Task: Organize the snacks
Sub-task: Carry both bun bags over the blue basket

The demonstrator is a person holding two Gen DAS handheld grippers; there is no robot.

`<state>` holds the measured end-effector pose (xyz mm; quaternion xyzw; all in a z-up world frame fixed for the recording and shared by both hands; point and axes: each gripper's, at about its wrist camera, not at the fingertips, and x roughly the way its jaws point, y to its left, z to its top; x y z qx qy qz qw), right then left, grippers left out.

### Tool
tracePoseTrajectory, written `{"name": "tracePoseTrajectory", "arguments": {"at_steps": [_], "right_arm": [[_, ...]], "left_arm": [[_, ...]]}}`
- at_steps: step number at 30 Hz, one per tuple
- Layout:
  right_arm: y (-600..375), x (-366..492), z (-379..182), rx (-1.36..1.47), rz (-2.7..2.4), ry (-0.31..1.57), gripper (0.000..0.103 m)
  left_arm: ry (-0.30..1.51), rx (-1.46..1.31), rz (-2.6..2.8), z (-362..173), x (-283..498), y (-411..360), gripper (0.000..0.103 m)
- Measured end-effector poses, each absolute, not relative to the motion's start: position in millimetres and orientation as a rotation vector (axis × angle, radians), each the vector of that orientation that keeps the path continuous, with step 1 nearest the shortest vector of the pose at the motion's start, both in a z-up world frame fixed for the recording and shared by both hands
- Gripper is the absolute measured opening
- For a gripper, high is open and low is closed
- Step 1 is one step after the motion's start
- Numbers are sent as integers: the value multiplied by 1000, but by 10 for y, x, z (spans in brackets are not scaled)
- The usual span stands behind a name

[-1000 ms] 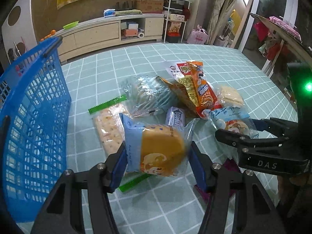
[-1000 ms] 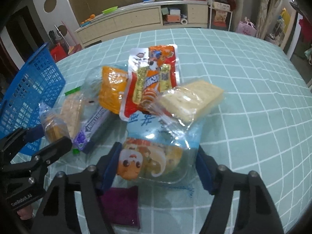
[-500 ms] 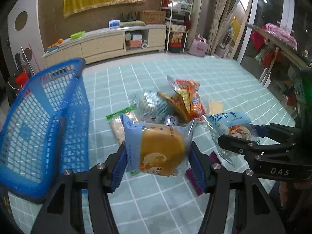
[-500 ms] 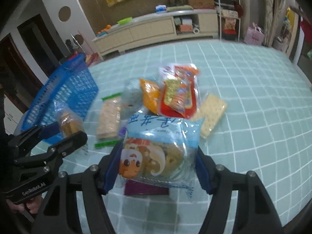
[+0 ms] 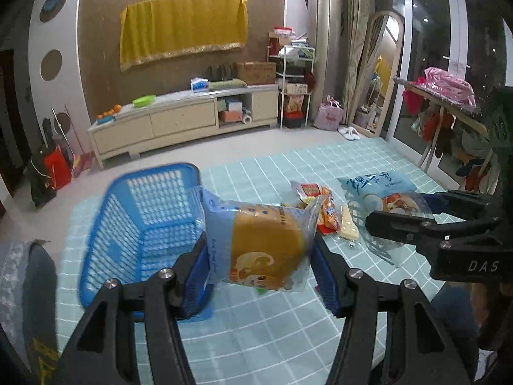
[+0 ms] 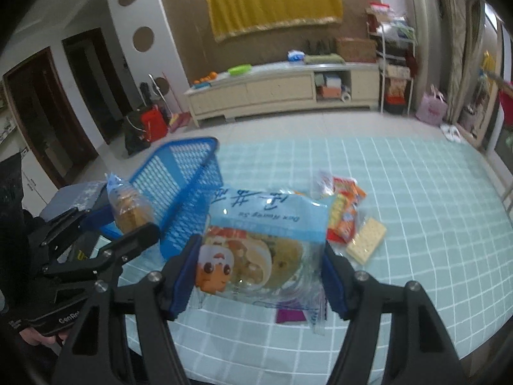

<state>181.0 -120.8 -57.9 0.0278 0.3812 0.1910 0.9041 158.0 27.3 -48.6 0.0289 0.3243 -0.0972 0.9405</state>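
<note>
My left gripper [image 5: 259,266] is shut on a yellow cake in a clear blue-edged wrapper [image 5: 263,243], held high above the table beside the blue plastic basket [image 5: 141,224]. My right gripper [image 6: 259,276] is shut on a light blue bag of cartoon-printed pastries [image 6: 259,243], also lifted above the table. Each gripper shows in the other's view: the right one [image 5: 400,208] with its bag [image 5: 381,189], the left one [image 6: 128,221] with its cake [image 6: 128,205]. The basket [image 6: 186,189] lies left of the snack pile.
On the teal checked tablecloth [image 6: 416,199] lie an orange-red snack bag [image 6: 346,211], a cracker pack [image 6: 365,240] and a purple packet [image 6: 290,316]. The same orange-red bag [image 5: 320,208] shows in the left wrist view. The table's near edge is close below.
Both grippers have risen well above the table with their packets still held. The snack pile and basket now look smaller and farther below.
</note>
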Motion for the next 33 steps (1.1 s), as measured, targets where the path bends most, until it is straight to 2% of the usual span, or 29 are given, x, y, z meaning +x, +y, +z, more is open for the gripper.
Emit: {"name": "tracePoseTrajectory", "arguments": {"at_steps": [17, 24, 33], "right_arm": [[-334, 2203, -86, 42, 536, 775, 72], [-17, 2607, -74, 49, 606, 808, 72], [350, 2985, -417, 66, 649, 936, 72]], "left_arm": [[634, 7, -163, 179, 1822, 1233, 58], [696, -33, -122, 107, 2146, 1662, 58], [759, -72, -57, -171, 2453, 2104, 58]]}}
